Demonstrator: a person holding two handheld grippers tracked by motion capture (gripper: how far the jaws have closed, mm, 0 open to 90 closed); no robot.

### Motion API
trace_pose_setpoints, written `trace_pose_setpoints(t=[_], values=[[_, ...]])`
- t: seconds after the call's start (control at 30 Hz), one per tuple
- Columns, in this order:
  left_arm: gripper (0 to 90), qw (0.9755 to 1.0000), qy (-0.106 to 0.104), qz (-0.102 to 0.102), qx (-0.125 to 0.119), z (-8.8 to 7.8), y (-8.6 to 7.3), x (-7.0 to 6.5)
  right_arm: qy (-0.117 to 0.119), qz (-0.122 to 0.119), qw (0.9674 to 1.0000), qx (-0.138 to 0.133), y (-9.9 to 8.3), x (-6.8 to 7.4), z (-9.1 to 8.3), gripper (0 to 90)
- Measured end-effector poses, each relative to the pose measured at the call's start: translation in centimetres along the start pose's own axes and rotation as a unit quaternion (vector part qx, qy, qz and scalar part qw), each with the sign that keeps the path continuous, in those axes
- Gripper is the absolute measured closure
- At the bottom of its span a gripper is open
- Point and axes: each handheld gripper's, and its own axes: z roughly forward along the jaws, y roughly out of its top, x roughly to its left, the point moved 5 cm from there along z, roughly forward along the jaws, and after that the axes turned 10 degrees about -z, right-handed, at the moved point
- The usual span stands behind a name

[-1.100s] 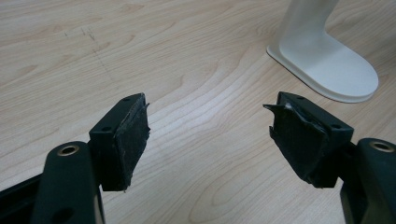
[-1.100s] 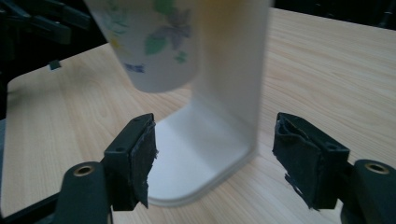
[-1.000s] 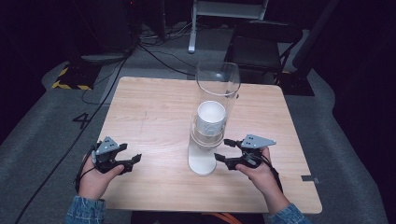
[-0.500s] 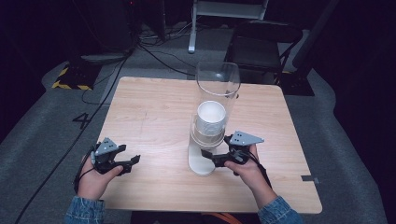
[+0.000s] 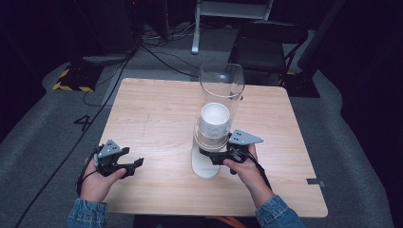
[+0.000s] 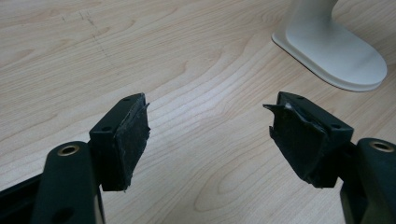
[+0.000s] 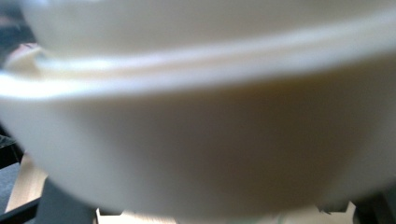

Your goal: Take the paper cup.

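**Item: cup stand on table, two hand-held grippers. Clock directions read on the high view, with 12 at the table's far edge.**

1. Left gripper (image 5: 134, 167). It sits at about 8 o'clock, close to the near-left corner. The hand lies low on the table (image 5: 157, 109), with the forearm coming in from 7 o'clock in a denim sleeve, and the tips point toward 3 o'clock. In its own view (image 6: 208, 135) the jaws stand apart at a moderate gap, with bare wood between the pads and nothing held.

2. Right gripper (image 5: 207, 156). It sits at about 5 o'clock from the table's centre. The hand is raised off the wood, with the wrist coming in from 5 o'clock and the tips pointing toward 9 o'clock, against the lower part of the stand (image 5: 205, 168). Its jaws have just been closing. In its own view a white cup (image 7: 201, 140) is blurred and very near and seems to sit between them, but I cannot tell whether the pads press on it.

3. Stand. It is upright, just to the 5 o'clock side of the table's centre. Its white foot (image 6: 336, 56) is flat on the wood, and the clear tube (image 5: 222, 80) rises above it, holding the cup stack (image 5: 215, 118).

4. Room to move.
   - Open wood runs from 9 through 12 o'clock.
   - A wide bare stretch lies between the left gripper and the stand.
   - The near edge is close behind both hands.
   - A chair (image 5: 266, 42) stands beyond the far edge at 1 o'clock.
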Motion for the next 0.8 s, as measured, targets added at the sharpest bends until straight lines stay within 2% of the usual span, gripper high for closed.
trace_pose_setpoints(t=[0.2, 0.8], values=[[27.4, 1.0, 0.0, -0.002, 0.001, 0.02, -0.1, 0.07, -0.001, -0.01, 0.9999, 0.006, 0.05, -0.06, -0.06, 28.4], [27.6, 0.9999, -0.009, -0.008, 0.0, 0.09, -0.15, -0.03, -0.003, -0.011, 0.9999, -0.003, -0.44, 0.03, -0.08, 30.0]])
